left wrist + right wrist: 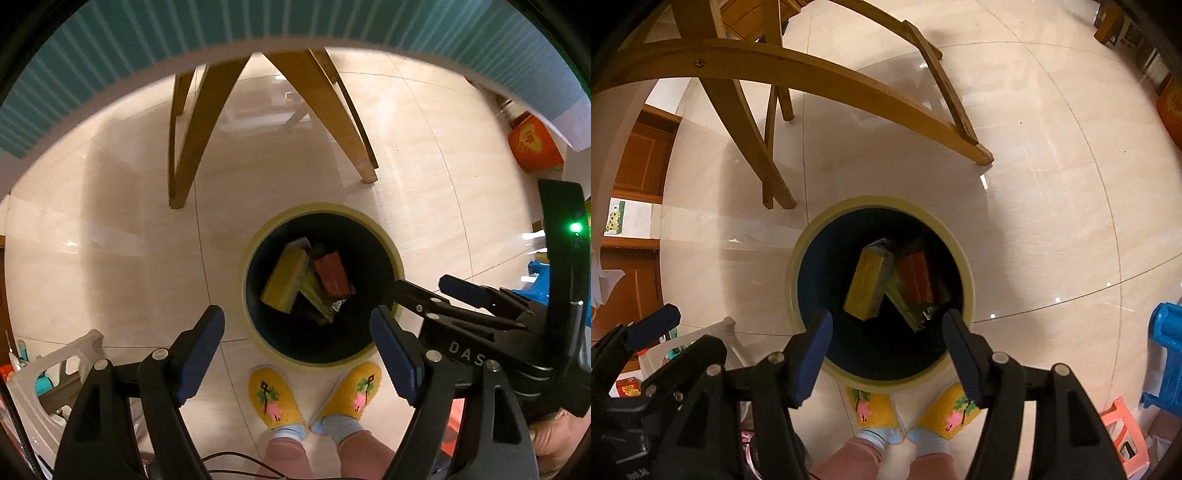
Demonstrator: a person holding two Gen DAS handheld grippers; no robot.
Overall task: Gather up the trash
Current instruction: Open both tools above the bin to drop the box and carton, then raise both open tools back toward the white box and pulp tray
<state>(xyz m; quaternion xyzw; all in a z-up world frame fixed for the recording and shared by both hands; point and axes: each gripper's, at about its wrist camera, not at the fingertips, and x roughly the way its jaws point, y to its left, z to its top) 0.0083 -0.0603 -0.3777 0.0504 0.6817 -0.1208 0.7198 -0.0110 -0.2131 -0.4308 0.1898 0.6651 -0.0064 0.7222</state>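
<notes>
A pale tiled floor (pixel 110 229) carries wooden chair legs (pixel 192 140) and, near the yellow slippers (pixel 275 398), a round bin (pixel 798 266) with a cream rim. Inside lie a yellow box (pixel 866 282) and a red box (pixel 918 278), touching. Above it hover the left gripper (pixel 297 343) and the right gripper (pixel 886 349), fingers spread, holding nothing.

Bin (pixel 798 280) bottom under trash (pixel 866 284): hidden.

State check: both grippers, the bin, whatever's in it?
left gripper: open, empty, above the bin
right gripper: open, empty, above the bin
trash bin: upright on the floor, no lid on it
yellow box: inside bin, leaning
red box: inside bin, lying on other trash
</notes>
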